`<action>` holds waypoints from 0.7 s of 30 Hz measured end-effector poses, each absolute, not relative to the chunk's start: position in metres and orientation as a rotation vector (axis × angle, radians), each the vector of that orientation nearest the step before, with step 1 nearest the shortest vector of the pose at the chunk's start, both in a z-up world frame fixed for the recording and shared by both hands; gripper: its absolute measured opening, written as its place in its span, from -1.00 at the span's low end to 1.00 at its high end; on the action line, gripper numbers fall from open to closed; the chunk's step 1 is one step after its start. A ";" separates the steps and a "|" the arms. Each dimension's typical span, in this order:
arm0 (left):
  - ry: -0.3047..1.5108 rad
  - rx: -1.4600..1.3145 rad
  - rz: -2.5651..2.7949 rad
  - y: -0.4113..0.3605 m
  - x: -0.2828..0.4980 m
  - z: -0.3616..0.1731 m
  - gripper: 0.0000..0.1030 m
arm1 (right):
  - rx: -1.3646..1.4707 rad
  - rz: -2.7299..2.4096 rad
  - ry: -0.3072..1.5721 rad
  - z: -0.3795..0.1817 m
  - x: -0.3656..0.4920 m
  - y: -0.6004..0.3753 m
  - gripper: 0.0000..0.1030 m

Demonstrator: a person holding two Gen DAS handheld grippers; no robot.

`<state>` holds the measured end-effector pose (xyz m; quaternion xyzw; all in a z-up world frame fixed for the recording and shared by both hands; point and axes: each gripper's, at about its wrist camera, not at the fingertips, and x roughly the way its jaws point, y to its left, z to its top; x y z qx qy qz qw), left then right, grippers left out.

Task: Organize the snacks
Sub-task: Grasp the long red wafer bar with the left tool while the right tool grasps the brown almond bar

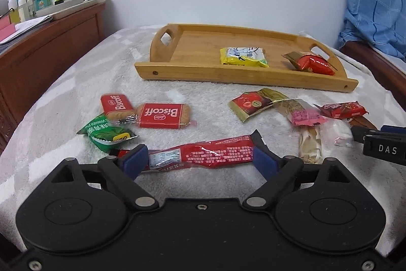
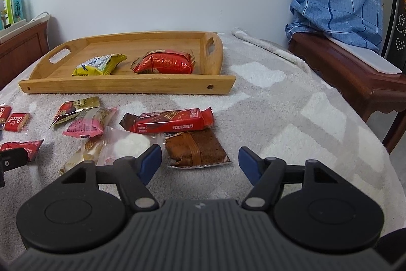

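My left gripper (image 1: pixel 200 160) stands wide open over the grey towel (image 1: pixel 76 98) that covers the table, its blue pads either side of the long red stick pack (image 1: pixel 203 153), which lies flat across the gap; I cannot tell whether the pads touch it. At 11 o'clock from that gripper sit two Biscoff packs (image 1: pixel 162 115), touching each other, with a green pack (image 1: pixel 106 135) just in front of them. At 1 o'clock lie a red-and-gold sachet (image 1: pixel 253 103) and a pink pack (image 1: pixel 303 113), overlapping. My right gripper (image 2: pixel 200 164) is open too and holds nothing; the brown cake slice (image 2: pixel 196 149) lies on the towel between its pads at 12 o'clock, apart from both. Just beyond the cake is a red wafer bar (image 2: pixel 170 121), touching its far edge, and at 10 o'clock a white round sweet (image 2: pixel 129 144) in clear wrap. The wooden tray (image 2: pixel 127 86) rests farther off at 11 o'clock, holding a yellow pack (image 2: pixel 100 65) and a red foil pack (image 2: pixel 165 62) side by side, just apart.
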<state>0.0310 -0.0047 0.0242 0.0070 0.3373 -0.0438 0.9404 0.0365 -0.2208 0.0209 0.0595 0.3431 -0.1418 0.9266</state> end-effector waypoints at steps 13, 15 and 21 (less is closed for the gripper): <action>0.761 -0.056 -0.134 0.001 0.034 0.019 0.55 | 0.143 -0.286 0.710 0.020 0.038 -0.222 0.54; 0.795 -0.054 -0.202 -0.004 0.032 0.018 0.25 | 0.144 -0.286 0.710 0.020 0.038 -0.222 0.54; 0.783 -0.083 -0.217 -0.008 0.025 0.025 0.03 | 0.147 -0.285 0.711 0.019 0.038 -0.222 0.54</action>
